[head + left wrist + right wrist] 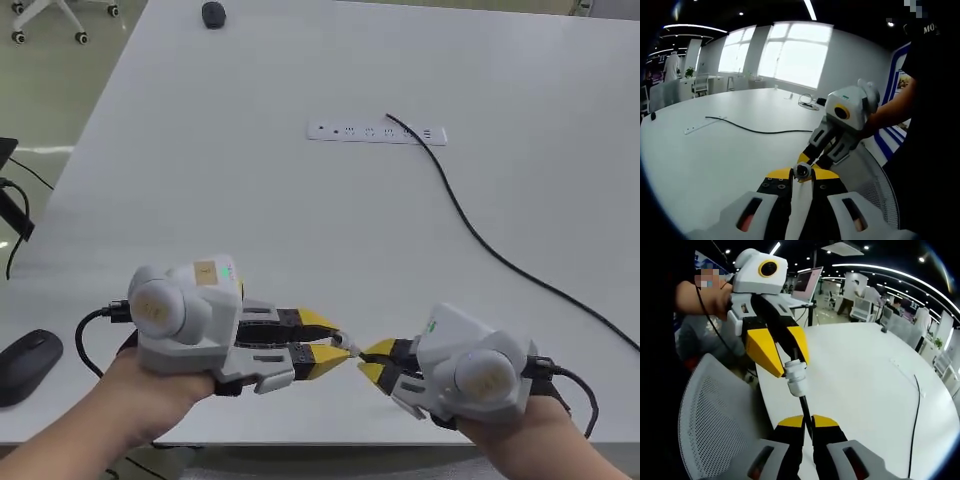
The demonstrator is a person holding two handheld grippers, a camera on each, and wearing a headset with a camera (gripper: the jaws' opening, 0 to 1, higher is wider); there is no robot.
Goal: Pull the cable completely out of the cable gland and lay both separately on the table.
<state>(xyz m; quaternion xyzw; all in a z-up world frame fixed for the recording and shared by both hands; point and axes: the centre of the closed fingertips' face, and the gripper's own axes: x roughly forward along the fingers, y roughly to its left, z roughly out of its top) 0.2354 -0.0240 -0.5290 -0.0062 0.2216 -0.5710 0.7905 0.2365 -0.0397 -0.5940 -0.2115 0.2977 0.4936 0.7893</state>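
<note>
Above the near edge of the bench (300, 210), the left claw (335, 342) pinches the cable gland (796, 377) and the right claw (372, 360) pinches the cable (806, 412), not yet pulled out of it; pulling free and laying down remain.

The left hand (150, 395) and right hand (525, 440) are held low at the near side, each wrapped around its tool. The left tool (335, 345) points right and the right tool (372, 362) points left, tips almost meeting. The left jaws are closed on the cable gland (796, 377), the right jaws on the cable (807, 420).
</note>
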